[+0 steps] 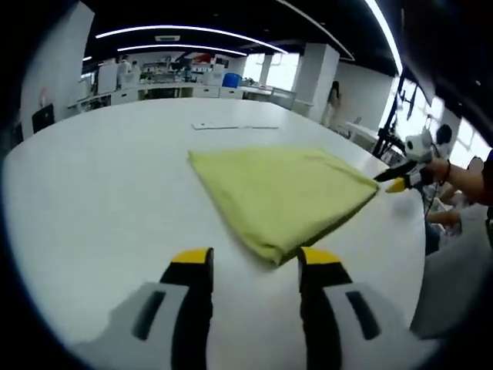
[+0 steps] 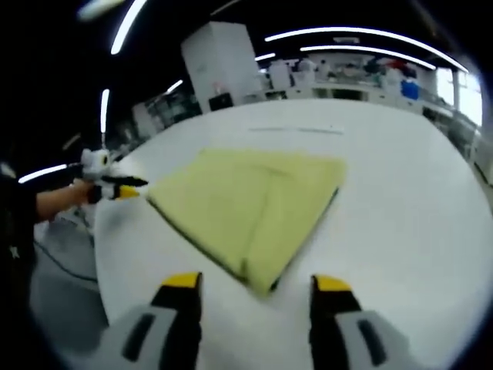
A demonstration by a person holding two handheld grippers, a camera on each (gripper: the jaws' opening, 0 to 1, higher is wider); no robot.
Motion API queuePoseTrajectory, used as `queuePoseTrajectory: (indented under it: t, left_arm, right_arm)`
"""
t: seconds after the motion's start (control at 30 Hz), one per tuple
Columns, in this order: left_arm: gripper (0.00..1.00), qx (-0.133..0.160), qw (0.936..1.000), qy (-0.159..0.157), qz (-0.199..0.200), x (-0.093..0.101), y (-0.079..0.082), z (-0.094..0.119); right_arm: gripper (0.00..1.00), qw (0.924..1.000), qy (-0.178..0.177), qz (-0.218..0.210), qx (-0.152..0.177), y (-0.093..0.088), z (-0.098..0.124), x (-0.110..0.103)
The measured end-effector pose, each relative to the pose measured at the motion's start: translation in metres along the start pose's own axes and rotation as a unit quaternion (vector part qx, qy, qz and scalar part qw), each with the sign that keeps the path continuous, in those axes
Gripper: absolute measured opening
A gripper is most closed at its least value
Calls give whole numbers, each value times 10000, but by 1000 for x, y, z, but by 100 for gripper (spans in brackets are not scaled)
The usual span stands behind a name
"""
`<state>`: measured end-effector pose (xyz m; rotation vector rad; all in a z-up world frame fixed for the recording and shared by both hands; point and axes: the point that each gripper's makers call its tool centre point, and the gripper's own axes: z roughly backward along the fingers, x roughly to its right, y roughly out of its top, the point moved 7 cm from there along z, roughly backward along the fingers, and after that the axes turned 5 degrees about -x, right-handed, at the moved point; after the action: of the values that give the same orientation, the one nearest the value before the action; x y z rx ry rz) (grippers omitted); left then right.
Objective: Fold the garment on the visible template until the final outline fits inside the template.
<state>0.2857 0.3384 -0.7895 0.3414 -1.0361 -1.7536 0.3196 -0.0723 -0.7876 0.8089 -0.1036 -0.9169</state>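
Note:
A yellow-green garment (image 1: 281, 193), folded into a flat rectangle, lies on the white table (image 1: 108, 177). In the left gripper view my left gripper (image 1: 256, 262) is open, its yellow-tipped jaws on either side of the cloth's near corner, just short of it. My right gripper (image 1: 402, 180), held by a hand, points at the garment's right corner. In the right gripper view the garment (image 2: 250, 200) has its near corner just ahead of my open right gripper (image 2: 256, 284). The left gripper (image 2: 115, 189) shows at the cloth's left corner.
A thin marked line (image 1: 235, 126) runs across the table beyond the garment, also seen as the line (image 2: 296, 129). The table's rounded edge (image 1: 400, 254) drops off at the right. Benches, a white pillar (image 2: 223, 65) and a standing person (image 1: 333, 100) are far behind.

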Motion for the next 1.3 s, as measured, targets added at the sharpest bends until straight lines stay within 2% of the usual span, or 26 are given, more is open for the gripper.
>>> queuePoseTrajectory:
  t: [0.2,0.27,0.47,0.57,0.8,1.03,1.3]
  left_arm:
    - [26,94,9995,-82,288,3,-4,-5]
    - [21,89,9995,-88,294,4,-5,-7]
    - [7,176,9993,-102,325,3,-6,-9]
    - [7,151,9994,-97,308,5,-7,-9]
    - [0,161,9993,-142,294,6,-7,-9]
    - [0,150,9995,-184,192,10,-3,-4]
    - [0,38,9999,-84,-63,6,0,1]
  right_arm:
    - [39,9998,-103,-116,100,-6,-2,0]
    - [36,9997,-136,-176,137,-7,-3,0]
    - [20,9995,-198,-184,189,-9,-1,-1]
    - [16,9993,-211,-222,226,-9,-2,-1]
    - [7,9987,-304,-273,318,-10,0,1]
    - [0,9983,-324,-275,396,-9,2,3]
    - [0,9983,-389,-118,416,-7,9,9]
